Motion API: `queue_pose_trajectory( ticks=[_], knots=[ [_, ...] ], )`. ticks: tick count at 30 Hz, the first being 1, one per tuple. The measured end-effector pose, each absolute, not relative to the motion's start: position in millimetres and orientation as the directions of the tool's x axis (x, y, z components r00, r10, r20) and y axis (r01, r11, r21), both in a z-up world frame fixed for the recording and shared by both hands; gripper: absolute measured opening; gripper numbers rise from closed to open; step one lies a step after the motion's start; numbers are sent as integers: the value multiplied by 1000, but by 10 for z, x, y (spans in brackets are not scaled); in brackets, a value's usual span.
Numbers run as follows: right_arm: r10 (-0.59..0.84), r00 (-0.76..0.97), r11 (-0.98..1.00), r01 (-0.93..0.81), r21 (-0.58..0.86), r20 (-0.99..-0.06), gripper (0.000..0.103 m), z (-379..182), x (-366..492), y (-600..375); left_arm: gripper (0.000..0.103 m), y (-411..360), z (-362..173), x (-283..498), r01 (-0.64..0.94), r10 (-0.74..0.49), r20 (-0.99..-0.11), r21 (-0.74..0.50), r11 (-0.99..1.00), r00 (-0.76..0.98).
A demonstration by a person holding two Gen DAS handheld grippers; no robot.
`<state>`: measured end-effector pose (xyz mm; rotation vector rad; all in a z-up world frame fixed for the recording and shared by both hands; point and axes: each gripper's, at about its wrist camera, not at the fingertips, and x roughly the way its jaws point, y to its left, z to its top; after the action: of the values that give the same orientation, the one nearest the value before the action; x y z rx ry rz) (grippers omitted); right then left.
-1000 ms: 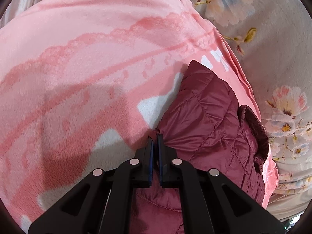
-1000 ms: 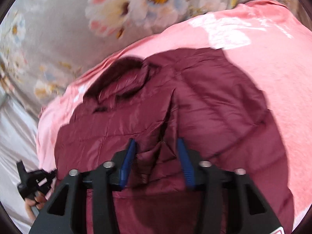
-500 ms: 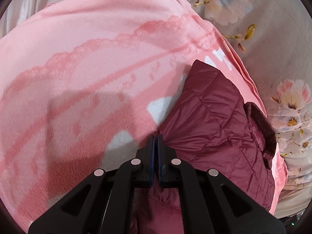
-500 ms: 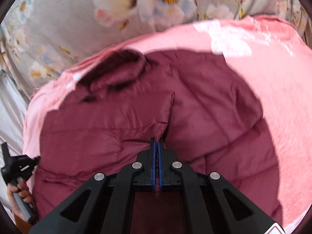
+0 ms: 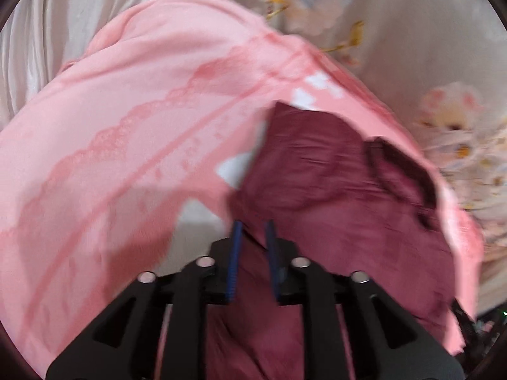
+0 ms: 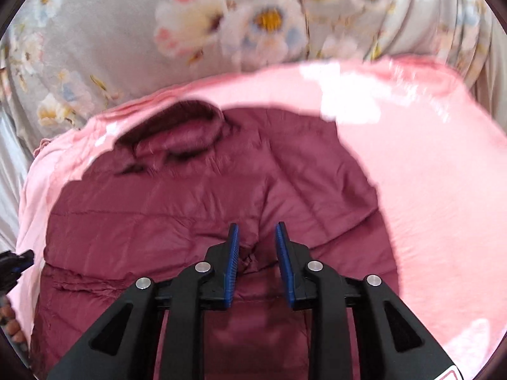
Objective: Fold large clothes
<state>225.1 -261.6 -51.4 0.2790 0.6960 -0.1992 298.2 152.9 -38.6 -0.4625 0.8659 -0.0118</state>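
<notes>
Surrounding jacket: pink blanket, floral bedding

A bedroom in a home: a bed spread with a pink fleece blanket over a grey floral sheet, a quilted maroon jacket laid on top.

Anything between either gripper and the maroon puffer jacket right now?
Nothing visible. The left gripper is open right at the edge of the maroon puffer jacket, and the right gripper is open directly over its quilted fabric. Only the pink blanket lies beneath the jacket.
</notes>
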Motion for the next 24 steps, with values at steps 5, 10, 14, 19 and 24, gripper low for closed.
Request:
queue_pose_trajectory(
  ticks=[5,10,14,19,24],
  knots=[
    [116,737,959,91,269,-666,7,-475,2464,-2060,21,1004,-178,2995,-17,-350,-698,-460,888,625],
    [130,678,981,19,193,-724,3,-725,2669,-1620,20,470,-490,3240,3,-282,-773,-341,940,569],
    [111,628,987,22,161,-771,2,-970,2755,-1536,20,382,-734,3251,0,-238,-799,-285,958,553],
    [106,624,989,17,150,-774,2,-1080,2761,-1500,20,372,-848,3195,20,-214,-795,-246,969,568],
    [72,641,994,16,108,-764,1,-1114,2740,-1438,20,240,-871,3126,45,-137,-780,-139,989,610]
  ],
)
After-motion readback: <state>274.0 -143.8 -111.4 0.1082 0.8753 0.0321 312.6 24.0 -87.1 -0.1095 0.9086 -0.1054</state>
